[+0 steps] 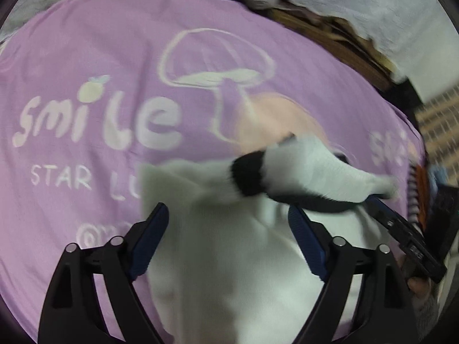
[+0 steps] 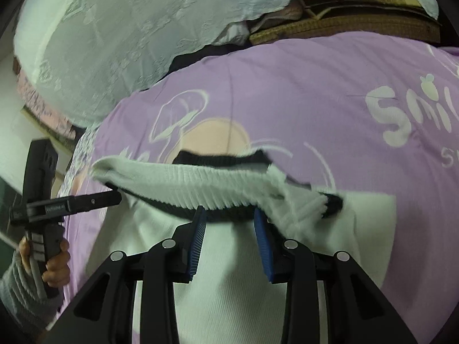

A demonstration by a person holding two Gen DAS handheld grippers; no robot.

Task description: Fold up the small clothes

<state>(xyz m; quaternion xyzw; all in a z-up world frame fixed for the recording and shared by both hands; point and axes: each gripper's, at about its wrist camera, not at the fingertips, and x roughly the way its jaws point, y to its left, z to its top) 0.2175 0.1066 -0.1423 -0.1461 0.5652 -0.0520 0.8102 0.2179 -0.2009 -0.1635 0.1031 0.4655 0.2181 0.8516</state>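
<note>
A white knit garment with black trim lies flat on the purple sheet. My left gripper hangs over its body, jaws wide open, with nothing pinched. One sleeve, white with a black band, is lifted and stretched to the right. Its end drapes over my right gripper. In the right wrist view the sleeve's ribbed cloth and black edge cross the tips of my right gripper, whose narrow jaws hold it up. A finger of the left gripper reaches in from the left, its tip at the cloth's edge.
The purple sheet carries a "smile" print and a mushroom drawing. A pale quilted blanket and brown mats lie at the back. A spiral notebook sits at the right edge. A hand in a grey sleeve holds the left gripper's handle.
</note>
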